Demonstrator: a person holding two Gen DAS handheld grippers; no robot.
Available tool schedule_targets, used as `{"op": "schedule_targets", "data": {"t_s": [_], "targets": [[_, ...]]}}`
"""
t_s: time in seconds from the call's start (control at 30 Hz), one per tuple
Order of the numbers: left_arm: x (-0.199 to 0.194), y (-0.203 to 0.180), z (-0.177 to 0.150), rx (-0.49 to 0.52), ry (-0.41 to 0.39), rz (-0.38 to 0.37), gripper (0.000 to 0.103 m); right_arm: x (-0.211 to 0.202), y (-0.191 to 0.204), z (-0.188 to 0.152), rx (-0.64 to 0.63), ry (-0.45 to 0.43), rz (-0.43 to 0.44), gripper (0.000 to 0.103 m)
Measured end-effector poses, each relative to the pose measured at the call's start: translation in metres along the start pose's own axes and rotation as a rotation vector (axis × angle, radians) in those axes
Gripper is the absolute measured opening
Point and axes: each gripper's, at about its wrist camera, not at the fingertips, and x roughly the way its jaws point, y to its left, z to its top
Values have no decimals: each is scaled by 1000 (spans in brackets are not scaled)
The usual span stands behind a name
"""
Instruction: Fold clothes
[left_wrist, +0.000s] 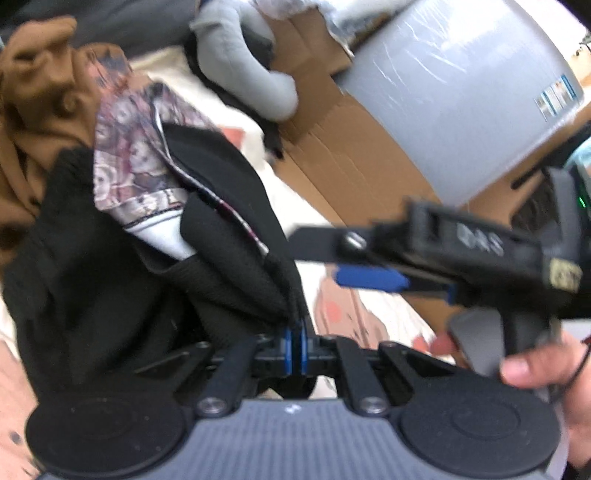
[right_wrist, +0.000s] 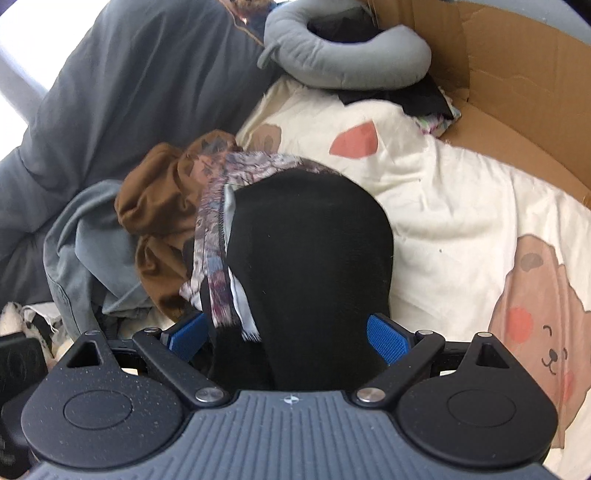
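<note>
Left wrist view shows the black garment (left_wrist: 229, 258) with its patterned lining (left_wrist: 136, 155) lying bunched on the bed, and your left gripper (left_wrist: 295, 341) has its jaws clenched on a corner of that black fabric, the blue pads pressed together with the cloth pinched between them. Your right gripper (left_wrist: 373, 275) crosses this view from the right, one blue pad visible beside the garment's edge, and your right hand (left_wrist: 535, 365) wraps its handle.

From the right wrist view, the same black garment (right_wrist: 310, 258) bulges up between the spread jaws of your right gripper (right_wrist: 286, 332); both blue pads stand apart from the cloth, so that gripper is released. A strip of the patterned lining (right_wrist: 218, 266) hangs down the garment's left side.

Just left of the garment sits a crumpled brown garment (right_wrist: 159, 206), touching it, with a grey-blue garment (right_wrist: 92, 251) beyond that. Underneath lies a cream bedsheet (right_wrist: 461, 206) printed with bears. A grey neck pillow (right_wrist: 347, 62) rests at the far end, next to a cardboard box (right_wrist: 517, 92). A dark grey duvet (right_wrist: 129, 74) is heaped at the upper left.
</note>
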Motion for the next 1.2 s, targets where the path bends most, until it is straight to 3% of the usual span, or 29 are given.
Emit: {"op": "schedule_targets", "data": {"t_s": [0.13,0.3,0.37,0.47,0.53,0.7,0.97,1.2], "targets": [[9,-6,-15,2,39,-24,5,12,-4,-11,-9,52,-13,93],[17,-8,-26,1,74,-27,5,19,-16,-23,15,104,-14,56],[19,-8,-28,1,85,-27,5,21,-21,-26,25,120,-10,31],[19,-7,-28,15,95,-17,7,14,-27,-29,30,108,-3,13],[15,-5,-26,19,105,-18,13,6,-30,-31,14,94,-14,10],[-3,-1,-20,57,89,24,54,-18,-45,-34,-1,82,-53,8],[-38,18,-2,105,7,137,59,-52,-77,-51,20,74,-115,6],[-39,30,42,145,-60,256,61,-68,-108,-84,120,86,-143,6]]}}
